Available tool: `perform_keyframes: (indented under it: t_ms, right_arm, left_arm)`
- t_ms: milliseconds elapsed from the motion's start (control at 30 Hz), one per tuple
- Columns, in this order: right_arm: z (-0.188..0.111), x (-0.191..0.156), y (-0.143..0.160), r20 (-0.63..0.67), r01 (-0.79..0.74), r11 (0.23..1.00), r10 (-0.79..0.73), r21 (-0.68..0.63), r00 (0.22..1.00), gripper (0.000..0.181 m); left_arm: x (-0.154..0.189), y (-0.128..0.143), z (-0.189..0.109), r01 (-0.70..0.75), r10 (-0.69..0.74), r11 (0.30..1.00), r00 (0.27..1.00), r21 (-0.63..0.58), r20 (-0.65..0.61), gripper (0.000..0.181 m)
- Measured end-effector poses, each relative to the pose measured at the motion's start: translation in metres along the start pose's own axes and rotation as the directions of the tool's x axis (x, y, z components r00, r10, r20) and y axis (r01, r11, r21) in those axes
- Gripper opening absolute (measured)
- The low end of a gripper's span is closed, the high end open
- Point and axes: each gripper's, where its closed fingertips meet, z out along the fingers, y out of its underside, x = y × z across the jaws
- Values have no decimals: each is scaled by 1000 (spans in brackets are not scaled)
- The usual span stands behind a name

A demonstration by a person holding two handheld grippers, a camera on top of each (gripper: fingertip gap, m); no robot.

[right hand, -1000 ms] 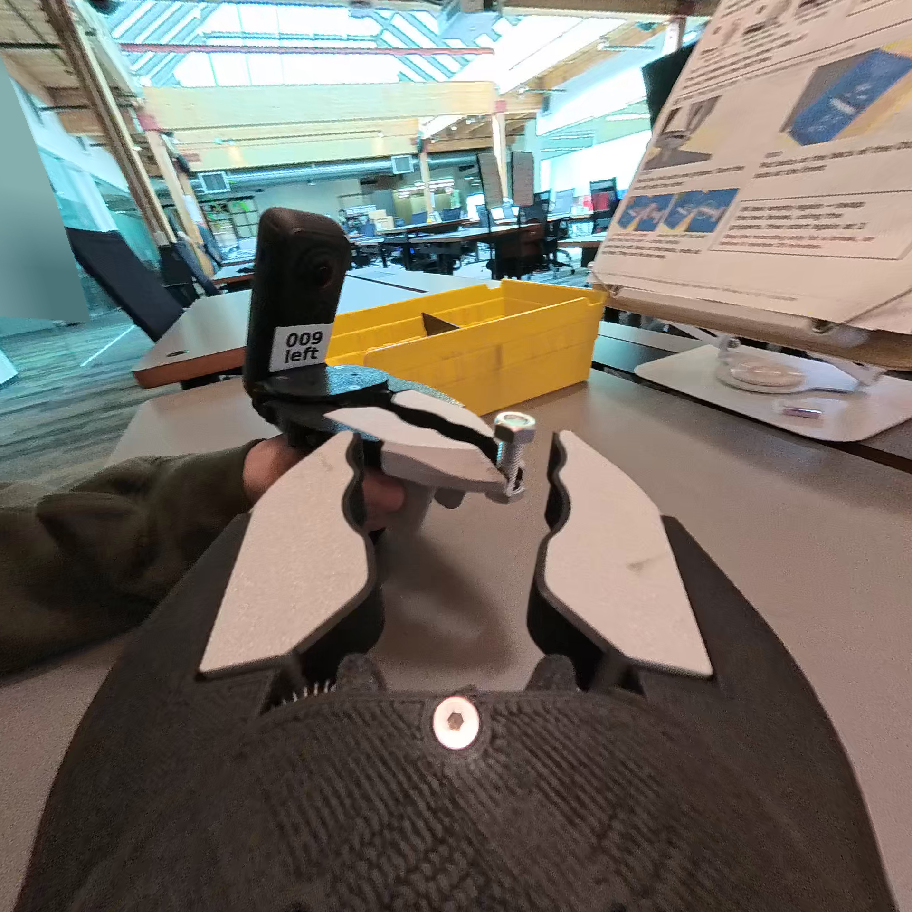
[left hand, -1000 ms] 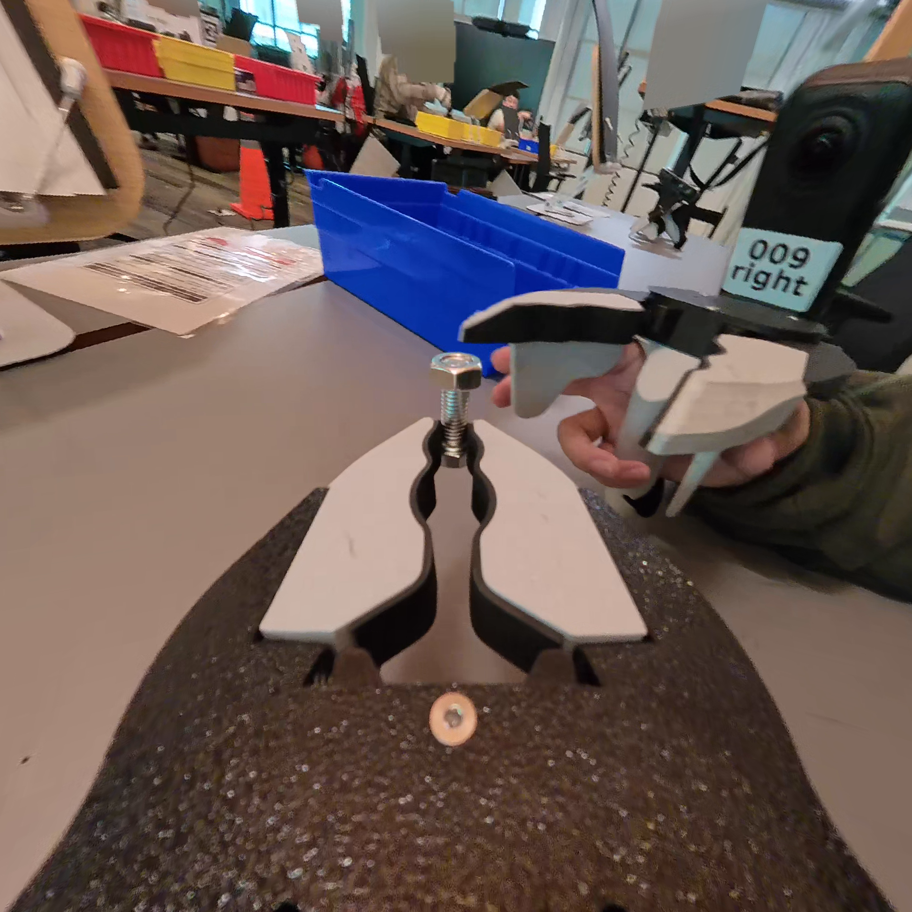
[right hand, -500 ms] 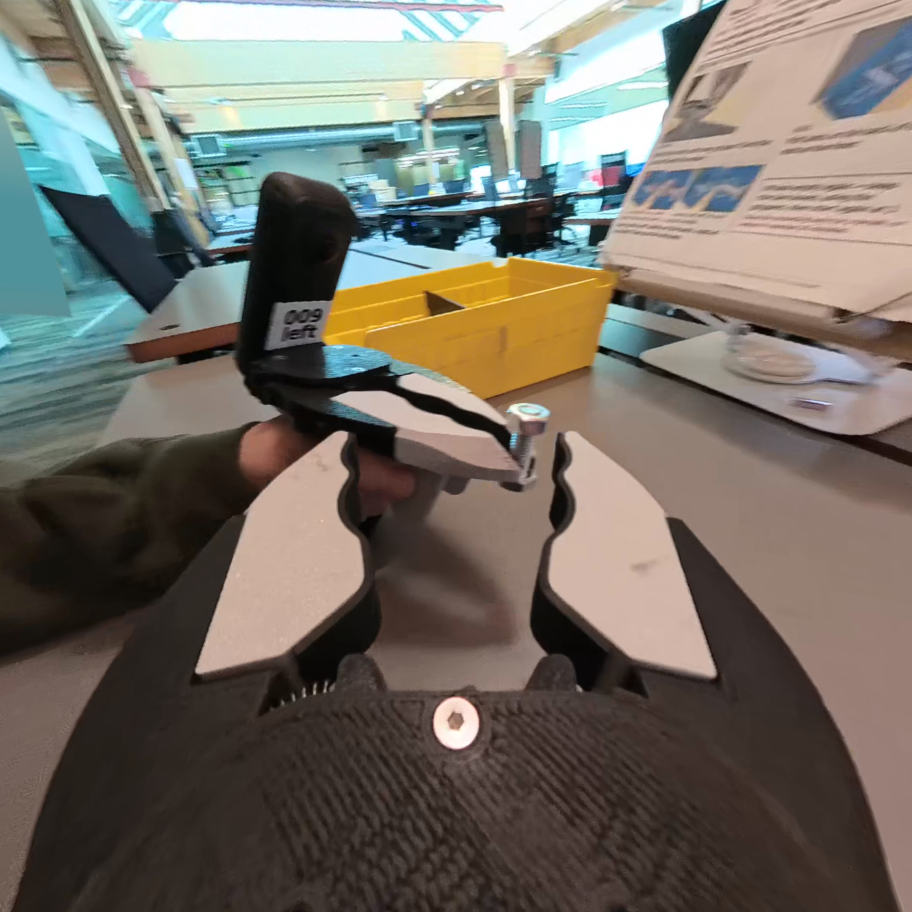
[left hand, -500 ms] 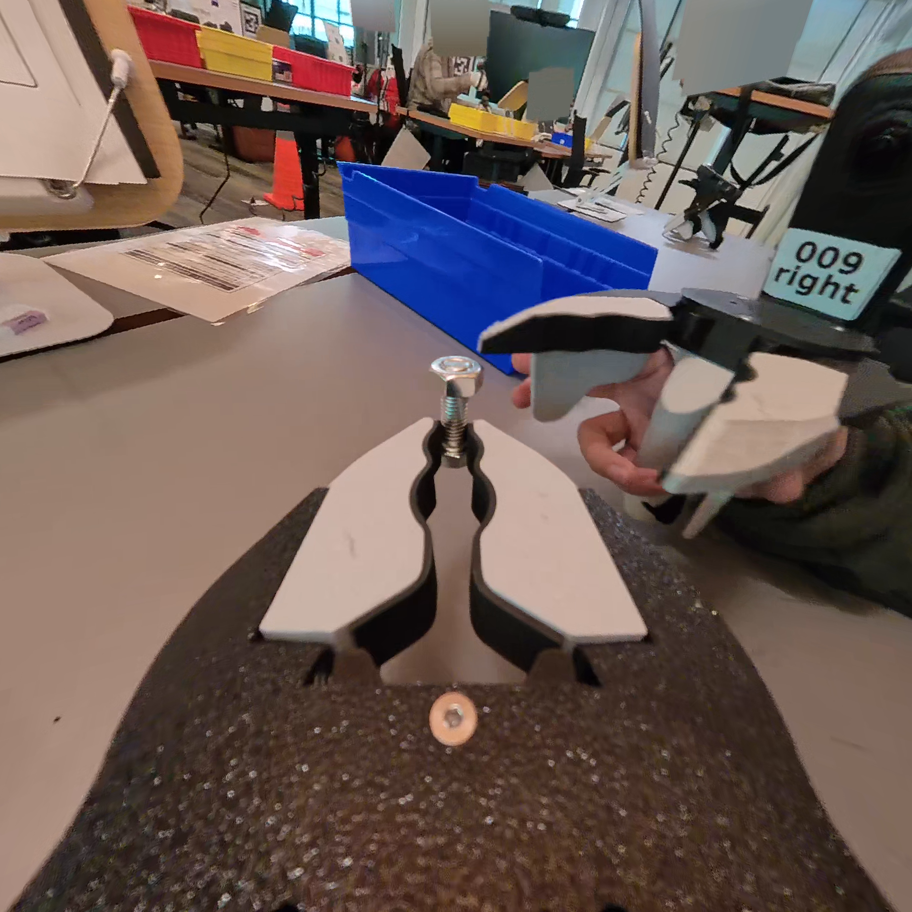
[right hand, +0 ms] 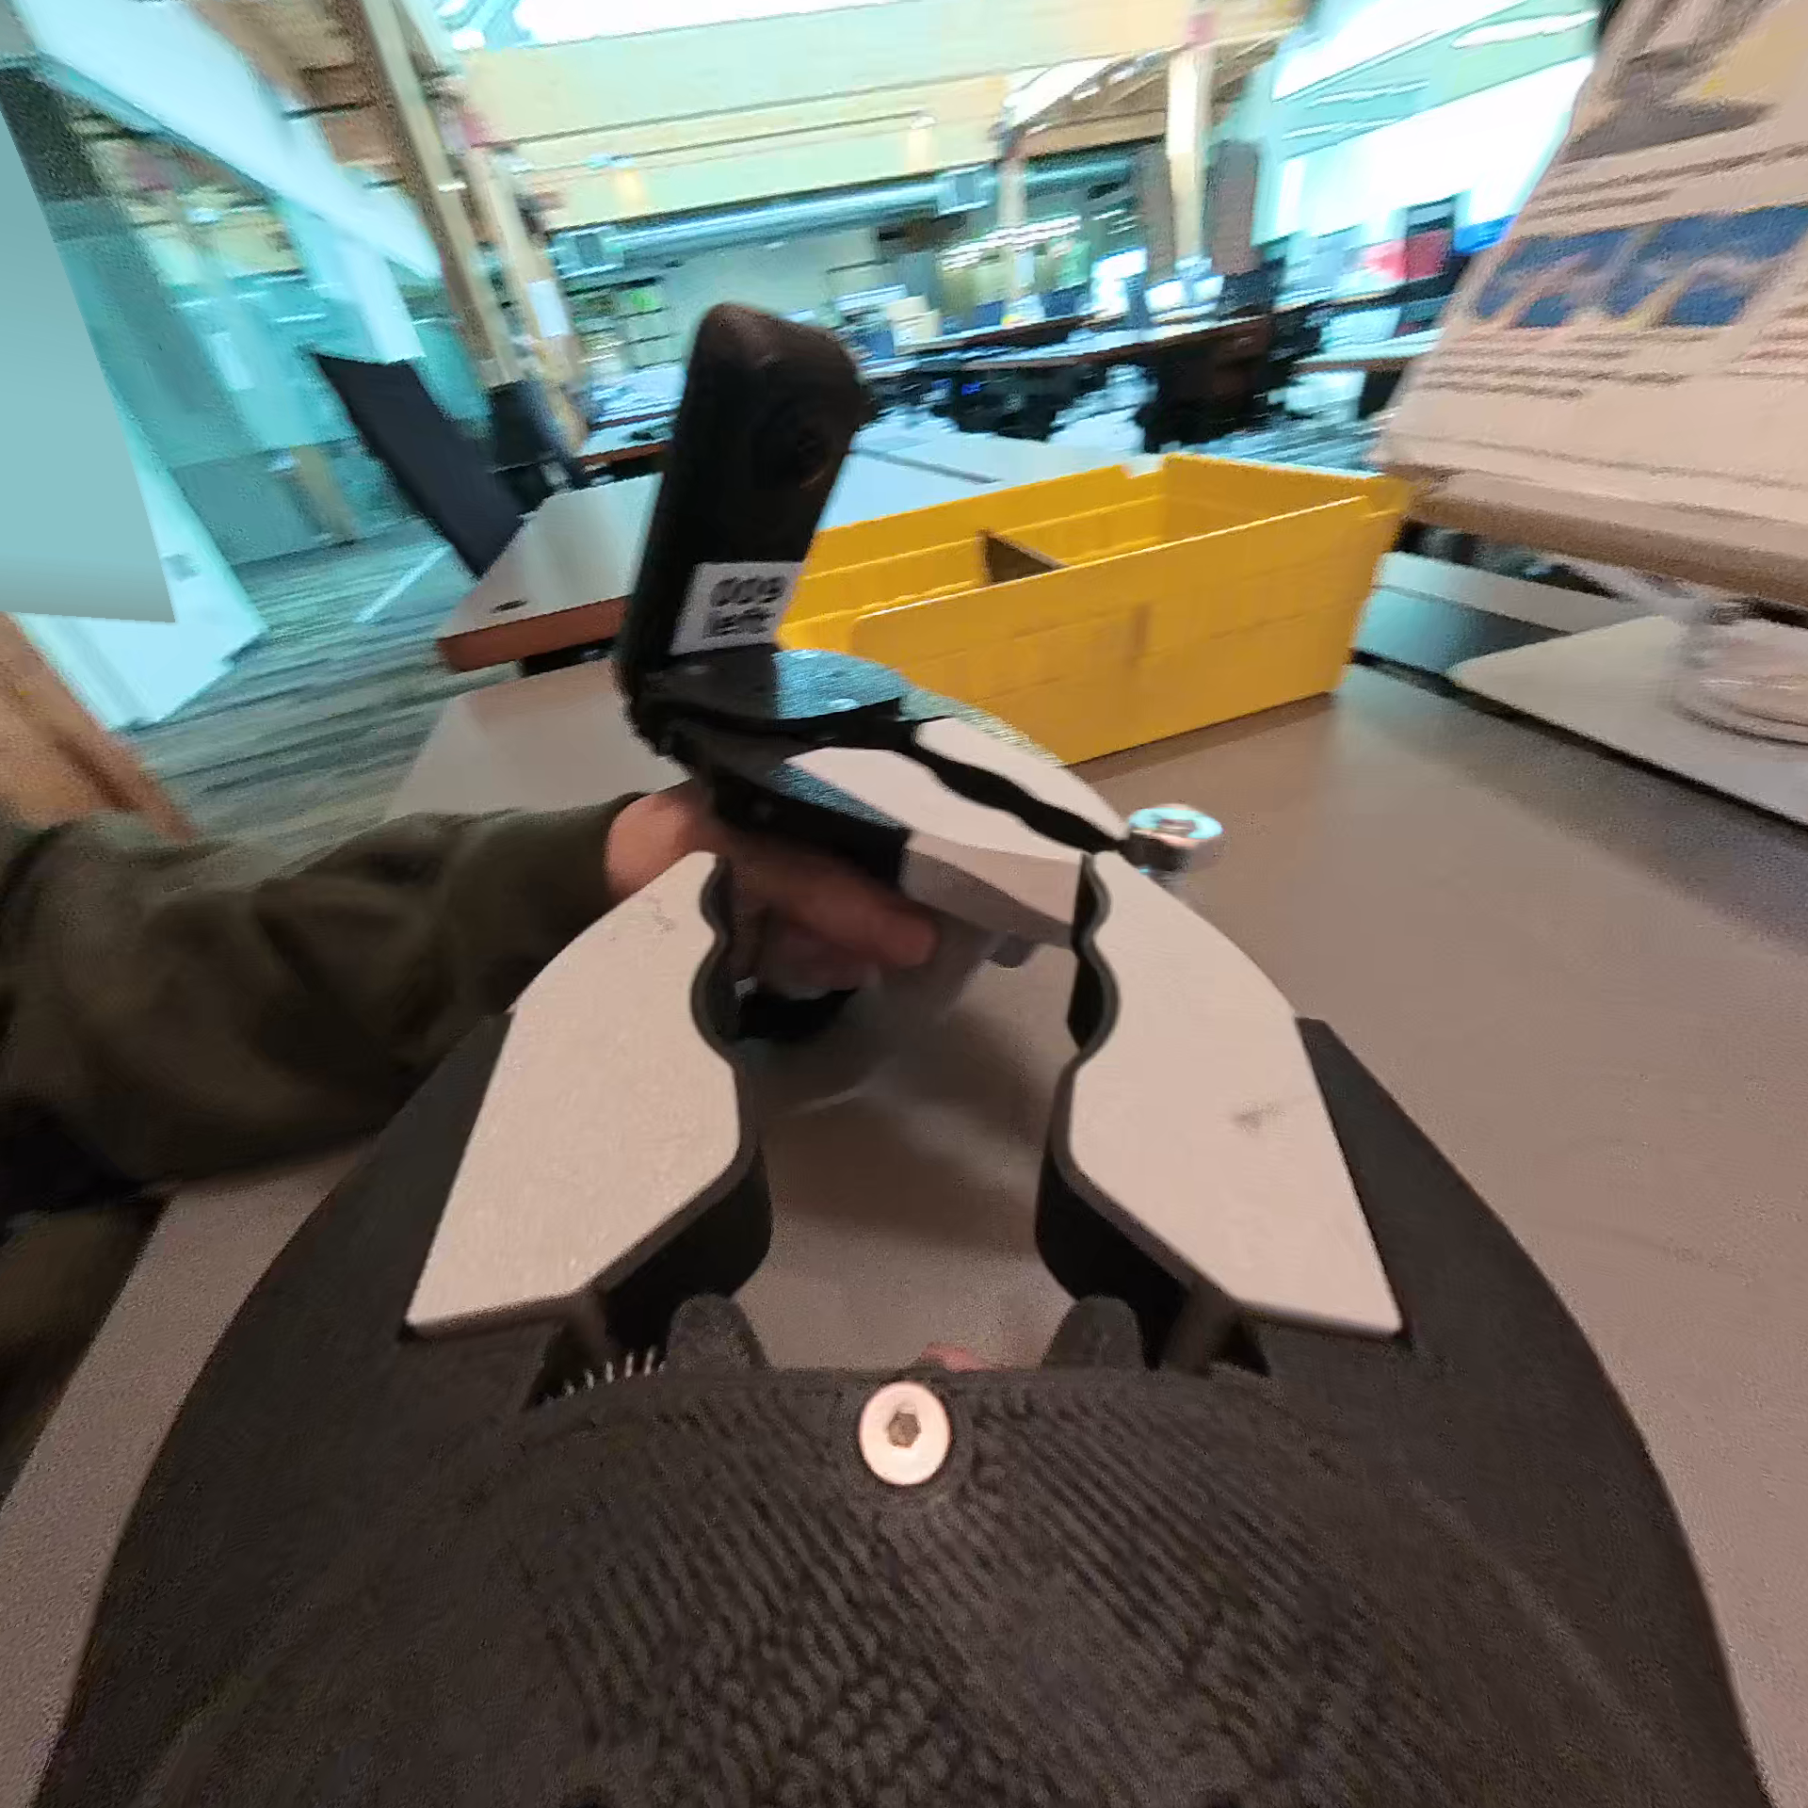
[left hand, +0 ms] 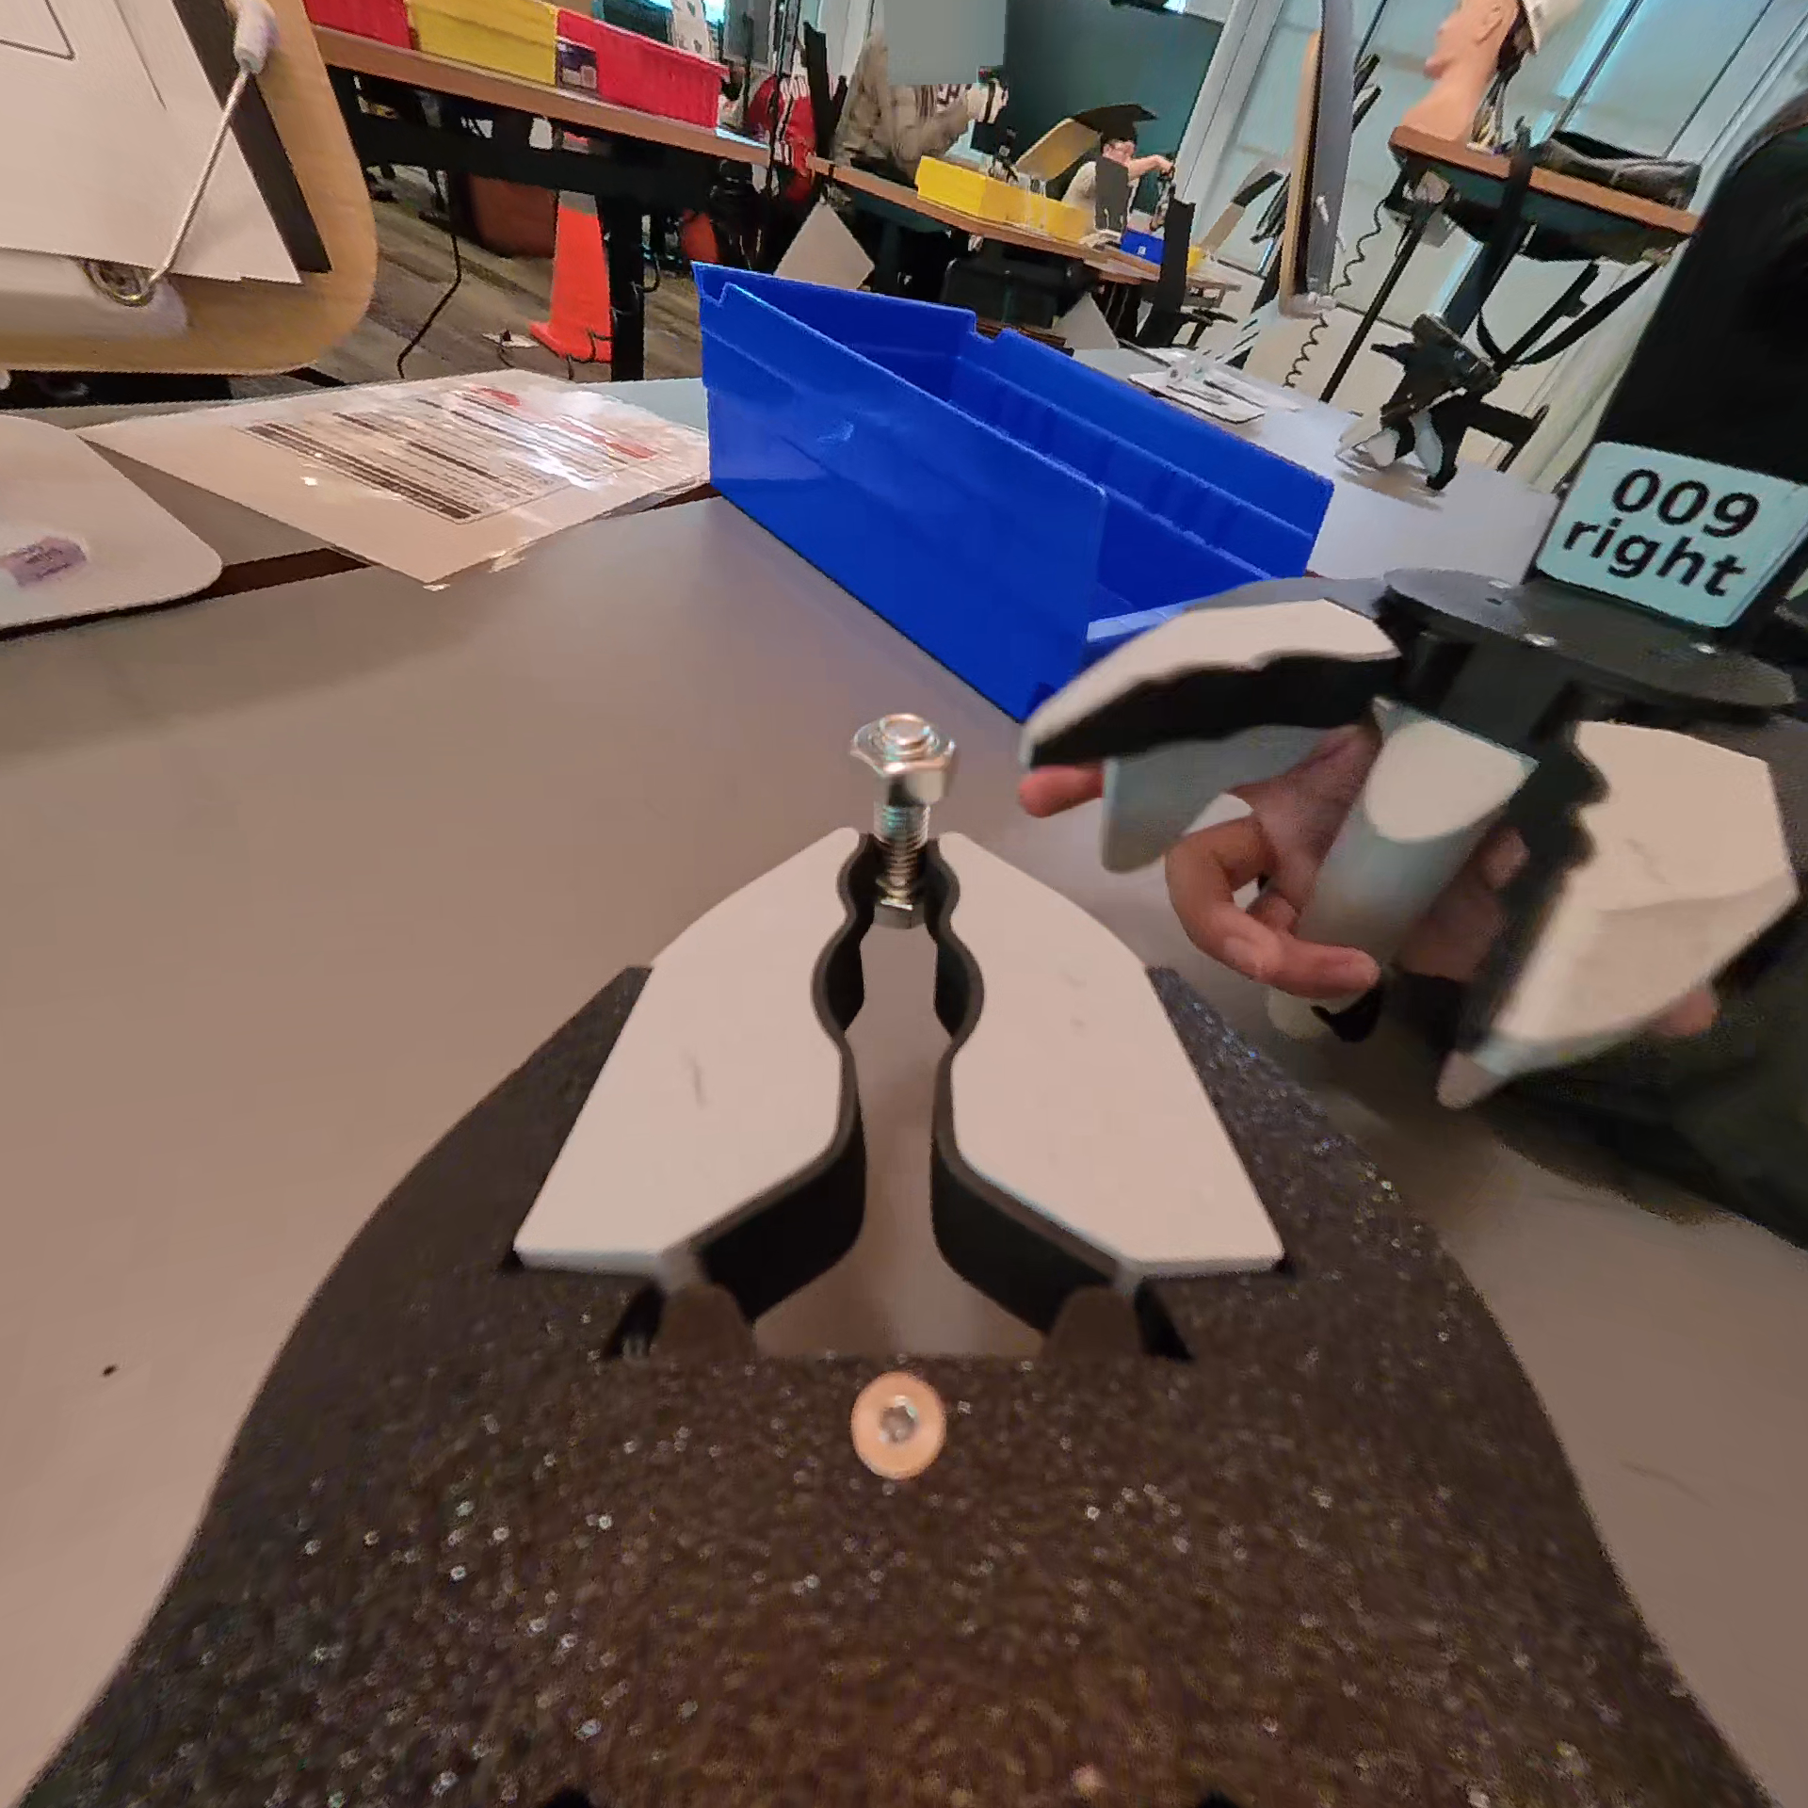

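1. Currently, your left gripper (left hand: 902,861) has its fingers clamped on the threaded shank of a bolt (left hand: 902,783), which stands upright with its hex head and washer above the fingertips.
2. Compared with a second ago, the bolt sits in the same place in the jaws; your grip has not slipped.
3. Your right gripper (right hand: 895,881) has its fingers spread apart and holds nothing.
4. Over the last second it has shifted: in the right wrist view the bolt (right hand: 1169,836) was between its fingertips, and now lies just past the right fingertip, partly hidden behind it.
5. In the left wrist view the right gripper (left hand: 1272,783) sits to the right of the bolt, near but apart.
6. A blue bin (left hand: 978,489) stands behind the bolt; a yellow bin (right hand: 1125,597) stands beyond the left gripper (right hand: 1096,841).
7. Both views show motion blur; treat the alignment as unsettled.
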Motion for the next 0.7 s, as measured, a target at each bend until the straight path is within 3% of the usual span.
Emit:
perform_keyframes:
  t_ms: [133, 267, 400, 700]
  right_arm:
    - [-6, 25, -2, -150, 0, 1000, 4, 30, 989, 76]
    - [-11, 37, -4, -187, -84, 992, 100, 89, 977, 59]
    - [-13, 43, -1, -223, -78, 994, 95, 82, 970, 48]
    - [-6, 31, 6, -165, -60, 998, 65, 32, 984, 47]
  left_arm:
    - [9, 2, 4, -29, 28, 999, 999, -15, -37, 9]
    - [15, 3, 5, -41, 40, 999, 997, -23, -66, 9]
    - [18, 3, 6, -42, 40, 999, 995, -21, -90, 9]
    - [20, 5, 7, -38, 34, 999, 995, -35, -97, 9]
